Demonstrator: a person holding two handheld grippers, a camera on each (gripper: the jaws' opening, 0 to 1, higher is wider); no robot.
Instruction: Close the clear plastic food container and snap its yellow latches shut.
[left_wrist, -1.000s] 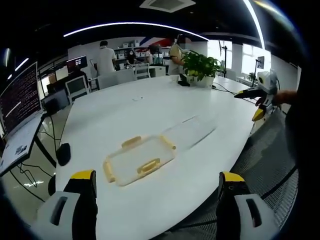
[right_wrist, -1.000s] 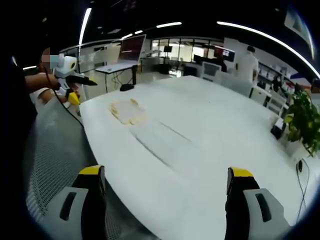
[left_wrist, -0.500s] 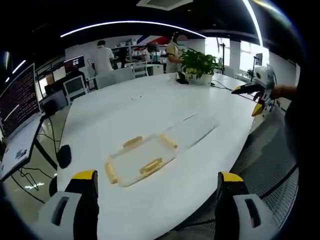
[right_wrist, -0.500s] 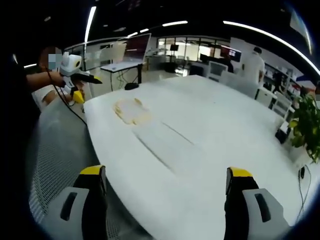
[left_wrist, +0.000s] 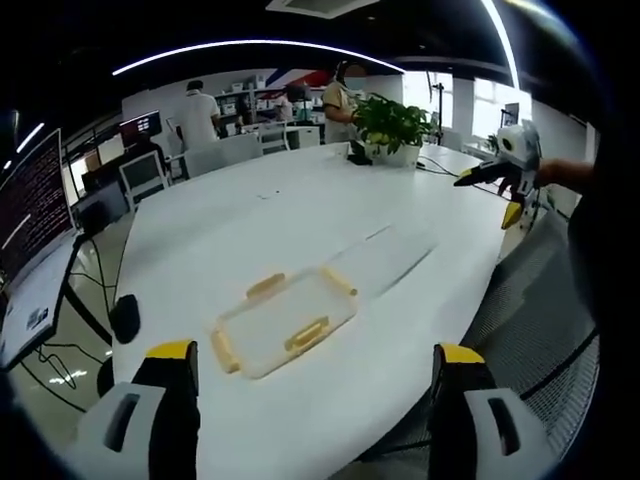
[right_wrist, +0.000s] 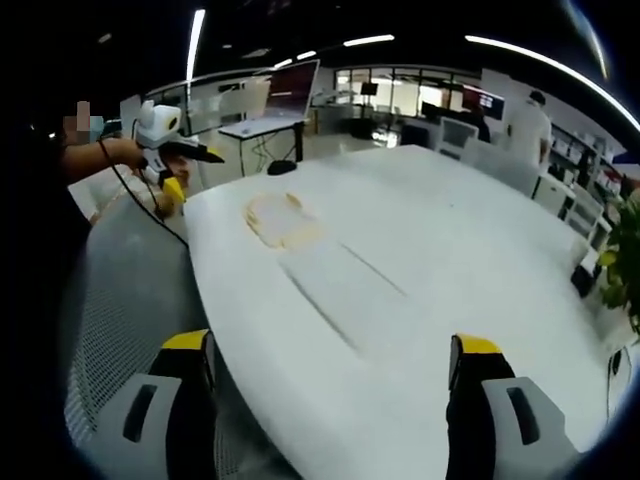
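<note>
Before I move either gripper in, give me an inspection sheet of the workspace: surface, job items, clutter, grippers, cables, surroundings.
Surface: white table, large, with a rounded edge.
Job's things: clear container lies open beside its lid; the lid's yellow latches are unfastened.
Clutter: potted plant at the table's far end; a small dark item beside it, too small to identify.
Grippers: left gripper open, short of the table edge; right gripper open, also off the table, holding nothing.
Cables: thin cable on the table near the plant.
Surroundings: monitor, office chairs, people standing far back.
</note>
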